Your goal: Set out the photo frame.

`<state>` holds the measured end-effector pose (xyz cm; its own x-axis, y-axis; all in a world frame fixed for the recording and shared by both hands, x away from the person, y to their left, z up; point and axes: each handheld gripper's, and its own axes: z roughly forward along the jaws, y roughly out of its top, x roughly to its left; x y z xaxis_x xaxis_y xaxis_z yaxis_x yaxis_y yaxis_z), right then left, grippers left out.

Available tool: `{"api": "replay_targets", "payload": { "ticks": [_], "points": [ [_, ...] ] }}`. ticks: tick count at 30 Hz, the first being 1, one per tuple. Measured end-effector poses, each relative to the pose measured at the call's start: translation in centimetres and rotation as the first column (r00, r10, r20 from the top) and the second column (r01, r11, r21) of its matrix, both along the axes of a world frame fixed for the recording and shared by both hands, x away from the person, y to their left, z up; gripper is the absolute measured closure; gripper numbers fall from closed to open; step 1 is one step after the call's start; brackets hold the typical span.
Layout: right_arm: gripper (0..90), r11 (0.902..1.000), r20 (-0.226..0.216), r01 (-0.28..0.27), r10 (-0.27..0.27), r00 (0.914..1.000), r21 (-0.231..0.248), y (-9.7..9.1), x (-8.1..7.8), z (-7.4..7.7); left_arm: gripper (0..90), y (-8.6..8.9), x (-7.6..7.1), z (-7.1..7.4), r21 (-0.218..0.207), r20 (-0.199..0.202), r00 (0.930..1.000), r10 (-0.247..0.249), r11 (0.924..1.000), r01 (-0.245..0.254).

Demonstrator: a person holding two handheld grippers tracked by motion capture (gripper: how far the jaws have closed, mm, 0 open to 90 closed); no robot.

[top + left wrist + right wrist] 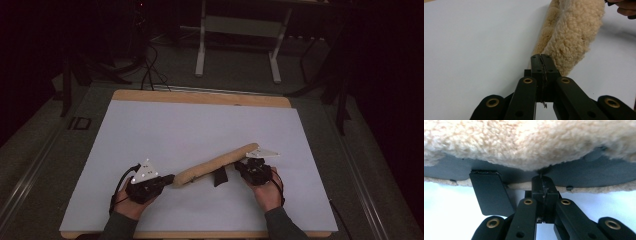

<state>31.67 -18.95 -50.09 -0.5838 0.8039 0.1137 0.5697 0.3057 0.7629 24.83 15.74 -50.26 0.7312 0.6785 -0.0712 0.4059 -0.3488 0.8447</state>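
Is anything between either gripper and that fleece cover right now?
Nothing visible. The left gripper is shut on the near end of the fleece cover, and the right gripper is shut on its edge near the far end, beside a black flap.

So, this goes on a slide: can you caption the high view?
Both grippers, left and right, pinch opposite ends of a long fleece pad above a white table.

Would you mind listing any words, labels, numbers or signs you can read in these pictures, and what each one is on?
"ID": large pale letters on the floor left of the table; this reading is uncertain in the dim light.
No text: the fleece cover, its black strap, the white table sheet and both grippers carry nothing readable; the small dots on the left gripper's grey plate are not letters.
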Motion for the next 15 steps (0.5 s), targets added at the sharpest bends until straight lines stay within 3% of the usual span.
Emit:
{"api": "replay_targets", "payload": {
  "ticks": [15],
  "points": [
    [90.0, 1.0, 0.017, -0.009, 0.009, 0.9998, -0.004, 0.6, -0.2, 0.1, 90.0, -1.1, -0.3, 0.0, 0.001, 0.003, 0.9993, -0.037, 0.9993, 0.037]
  ]
}}
